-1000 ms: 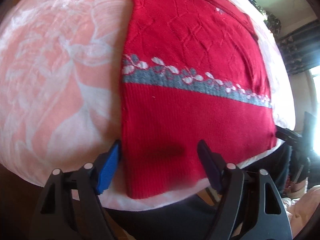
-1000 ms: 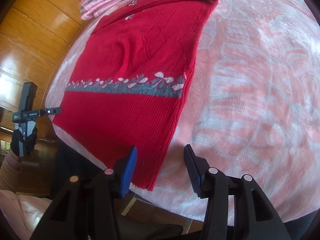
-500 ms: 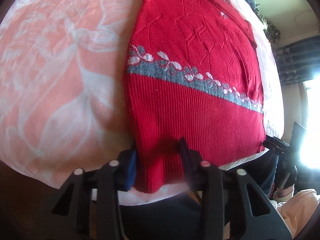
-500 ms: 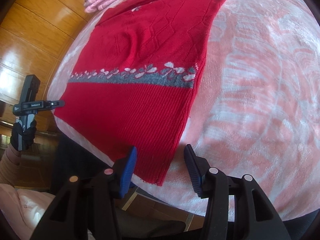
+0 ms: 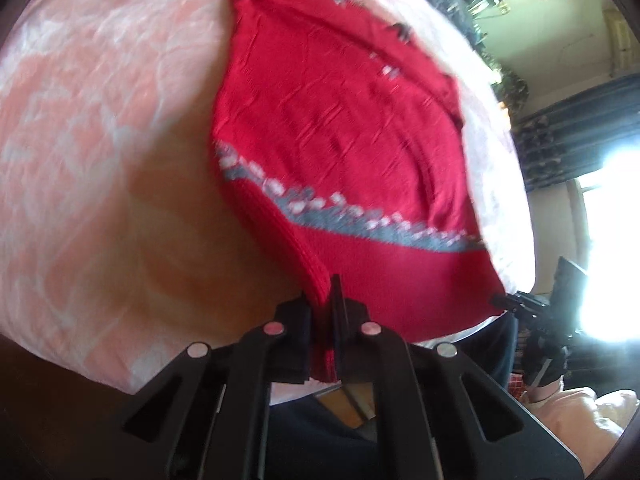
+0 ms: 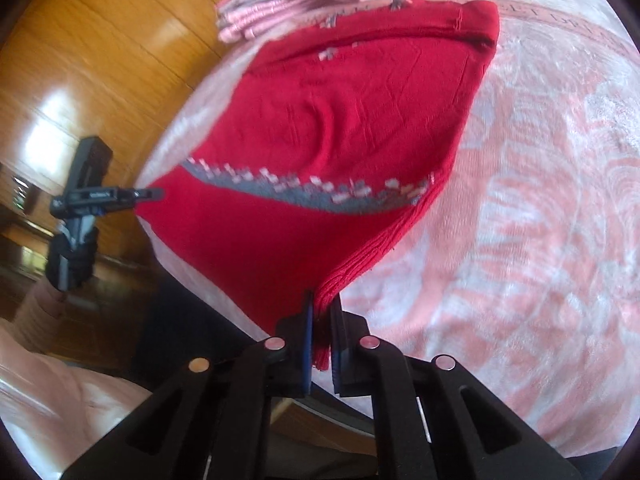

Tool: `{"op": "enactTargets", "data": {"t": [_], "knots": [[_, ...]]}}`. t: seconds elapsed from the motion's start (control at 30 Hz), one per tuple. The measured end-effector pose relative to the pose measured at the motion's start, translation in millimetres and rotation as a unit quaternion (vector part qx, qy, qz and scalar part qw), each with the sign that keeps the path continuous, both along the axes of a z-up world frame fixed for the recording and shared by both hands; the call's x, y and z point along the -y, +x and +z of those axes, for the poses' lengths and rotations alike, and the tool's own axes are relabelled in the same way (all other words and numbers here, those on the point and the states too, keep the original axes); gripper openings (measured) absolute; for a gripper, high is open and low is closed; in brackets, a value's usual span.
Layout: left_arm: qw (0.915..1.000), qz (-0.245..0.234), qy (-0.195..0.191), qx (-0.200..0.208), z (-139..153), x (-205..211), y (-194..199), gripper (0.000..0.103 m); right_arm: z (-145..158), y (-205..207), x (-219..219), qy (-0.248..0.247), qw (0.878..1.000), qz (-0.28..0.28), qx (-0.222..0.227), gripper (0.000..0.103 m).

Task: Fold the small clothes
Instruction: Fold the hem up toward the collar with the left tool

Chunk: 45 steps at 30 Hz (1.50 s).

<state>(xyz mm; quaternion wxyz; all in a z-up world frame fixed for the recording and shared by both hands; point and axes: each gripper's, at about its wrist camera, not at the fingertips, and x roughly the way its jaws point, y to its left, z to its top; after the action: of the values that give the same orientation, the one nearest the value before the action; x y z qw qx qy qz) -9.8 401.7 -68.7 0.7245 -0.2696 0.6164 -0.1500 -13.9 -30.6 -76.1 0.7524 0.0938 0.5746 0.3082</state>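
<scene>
Grippers, left [image 5: 325, 320] and right [image 6: 320, 332], clamp the red sweater [image 5: 340, 140] hem corners; next, we judge, folding toward the frame's top.

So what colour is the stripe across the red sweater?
The stripe on the sweater is grey with small white flower shapes, clearest in the right wrist view.

Bright daylight, window [image 5: 612, 208] glare — motion blur, fisheye warping.
</scene>
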Motion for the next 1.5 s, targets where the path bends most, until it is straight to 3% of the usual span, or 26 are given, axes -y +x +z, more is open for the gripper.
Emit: {"op": "enactTargets", "data": {"t": [0.13,0.43,0.57,0.8,0.93,1.07,1.13,1.2,1.27,1.37,1.5], "knots": [[0.9994,0.005,-0.003,0.035,21.7,-1.2,21.6,0.006,14.8,18.0,13.1,0.051,0.998,-0.027,0.005,0.007],[0.9967,0.032,0.006,0.075,27.5,-13.8,104.2,0.006,29.1,104.3,29.6,0.051,0.996,-0.071,0.031,0.007],[0.9965,0.041,0.01,0.072,10.3,-16.0,145.1,0.006,15.2,153.8,46.3,0.057,0.994,-0.09,0.014,0.007],[0.9974,0.056,0.017,0.042,-41.7,-19.3,201.6,0.006,-37.8,232.1,57.2,0.058,0.99,-0.124,-0.043,0.007],[0.9981,0.056,0.014,0.022,-66.1,-18.9,219.0,0.007,-60.5,254.7,57.0,0.063,0.987,-0.134,-0.065,0.007],[0.9981,0.06,-0.013,0.005,-77.2,-24.4,223.6,0.011,-69.7,264.7,61.7,0.08,0.984,-0.137,-0.086,0.007],[0.9978,0.055,-0.038,0.002,-74.6,-30.2,222.5,0.016,-67.1,265.1,71.9,0.104,0.979,-0.146,-0.092,0.01],[0.9974,0.051,-0.051,0.011,-64.6,-37.1,216.0,0.028,-61.8,264.1,81.1,0.113,0.978,-0.154,-0.083,0.015],[0.9971,0.055,-0.042,0.032,-50.4,-46.2,206.5,0.062,-51.0,260.4,88.8,0.071,0.982,-0.17,-0.052,0.038],[0.9965,0.056,-0.024,0.057,-34.3,-56.9,195.6,0.062,-36.2,252.1,93.3,0.048,0.984,-0.172,-0.021,0.038],[0.9958,0.02,0.045,0.077,-24.0,-46.3,194.4,0.062,-21.3,237.3,79.1,0.029,0.988,-0.153,0.014,0.038]]}}
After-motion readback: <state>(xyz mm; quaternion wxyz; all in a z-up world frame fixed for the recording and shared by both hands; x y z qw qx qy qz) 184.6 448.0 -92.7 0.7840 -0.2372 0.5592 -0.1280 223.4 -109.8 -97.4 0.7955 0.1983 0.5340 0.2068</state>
